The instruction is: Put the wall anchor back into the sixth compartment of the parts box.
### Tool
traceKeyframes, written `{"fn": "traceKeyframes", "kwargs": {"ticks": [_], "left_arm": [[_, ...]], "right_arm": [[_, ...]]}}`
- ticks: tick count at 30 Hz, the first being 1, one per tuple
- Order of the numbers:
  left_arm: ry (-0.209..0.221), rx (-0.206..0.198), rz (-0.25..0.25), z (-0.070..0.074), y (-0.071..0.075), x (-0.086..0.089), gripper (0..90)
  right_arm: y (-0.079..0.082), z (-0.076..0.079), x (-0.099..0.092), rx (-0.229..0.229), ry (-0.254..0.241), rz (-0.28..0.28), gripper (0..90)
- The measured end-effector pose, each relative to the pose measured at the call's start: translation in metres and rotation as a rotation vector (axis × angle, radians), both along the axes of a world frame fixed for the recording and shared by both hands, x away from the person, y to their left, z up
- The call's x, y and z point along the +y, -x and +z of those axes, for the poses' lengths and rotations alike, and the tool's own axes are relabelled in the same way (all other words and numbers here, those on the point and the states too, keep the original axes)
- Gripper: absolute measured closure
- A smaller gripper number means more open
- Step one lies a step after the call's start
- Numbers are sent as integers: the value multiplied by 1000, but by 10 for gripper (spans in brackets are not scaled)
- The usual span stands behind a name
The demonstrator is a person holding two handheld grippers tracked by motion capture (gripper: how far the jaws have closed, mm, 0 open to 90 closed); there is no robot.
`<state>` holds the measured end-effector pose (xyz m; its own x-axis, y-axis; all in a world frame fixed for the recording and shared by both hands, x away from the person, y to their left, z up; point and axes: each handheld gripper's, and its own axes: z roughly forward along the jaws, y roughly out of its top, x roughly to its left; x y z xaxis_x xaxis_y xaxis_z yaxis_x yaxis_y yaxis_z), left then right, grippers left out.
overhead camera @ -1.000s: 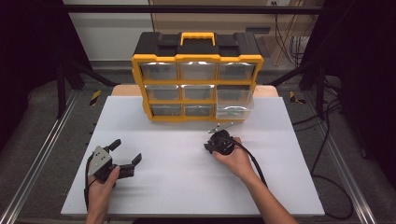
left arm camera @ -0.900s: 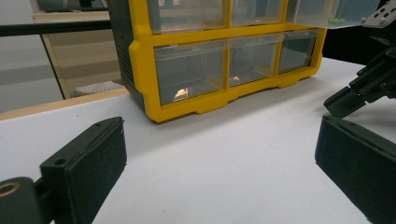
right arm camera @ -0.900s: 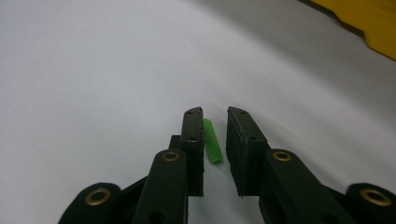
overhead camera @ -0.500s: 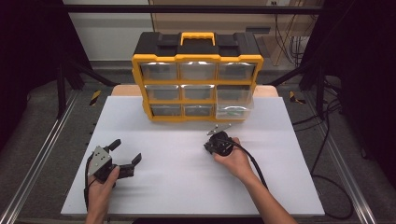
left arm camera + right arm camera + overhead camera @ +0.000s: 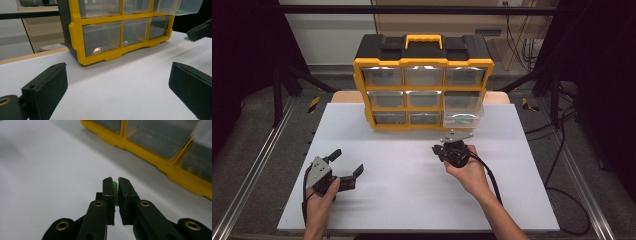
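On the white desk (image 5: 412, 200) stands a yellow-and-black drawer cabinet (image 5: 423, 85), three rows of clear drawers, a yellow handle on its black top. One drawer at the lower right — the pulled-out drawer (image 5: 463, 112) — sticks forward over the desk, and the left gripper view catches small green bits (image 5: 179, 11) at its front edge.

Right side first: the right hand-held gripper (image 5: 451, 148) sits just in front of that open drawer, the right hand (image 5: 469, 172) wrapped round its body, cable trailing back along the forearm. In the right gripper view its jaws are clenched tight on a small green piece (image 5: 115, 192) — a thin sliver of bright green, pinched between the two black pads (image 5: 109, 195), held above the desk with the cabinet's yellow base running across the upper right. What the piece is exactly, too small to tell. The left gripper view shows the same gripper's tip at its far right, a speck of green on it.

Over on the left, the left hand-held gripper (image 5: 344, 167) rests low near the desk's front left corner, well apart from the cabinet, the left hand (image 5: 319, 192) around it. Its jaws are spread wide, released, nothing between them; its own view looks past both black jaws at bare desk and the cabinet's bottom row.
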<state>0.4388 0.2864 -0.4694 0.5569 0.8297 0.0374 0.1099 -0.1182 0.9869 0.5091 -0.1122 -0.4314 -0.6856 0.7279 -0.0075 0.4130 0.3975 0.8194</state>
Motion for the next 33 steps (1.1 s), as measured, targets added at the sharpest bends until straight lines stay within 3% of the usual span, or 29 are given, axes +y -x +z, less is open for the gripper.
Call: {"fn": "traceKeyframes", "kwargs": {"ticks": [5,12,24,29,33], "left_arm": [[-3,0,-2,0,0,-1,20],[-8,4,-3,-1,0,-2,20],[-7,2,-1,0,1,-2,20],[-13,4,-5,-1,2,-3,20],[-9,2,0,-1,2,-2,20]], "right_arm": [[13,21,-12,-79,-63,-25,846],[22,42,-29,-139,-107,-61,846],[27,86,-49,-244,-178,-97,846],[27,106,-58,-313,-210,-140,846],[22,117,-63,-338,-224,-168,846]]}}
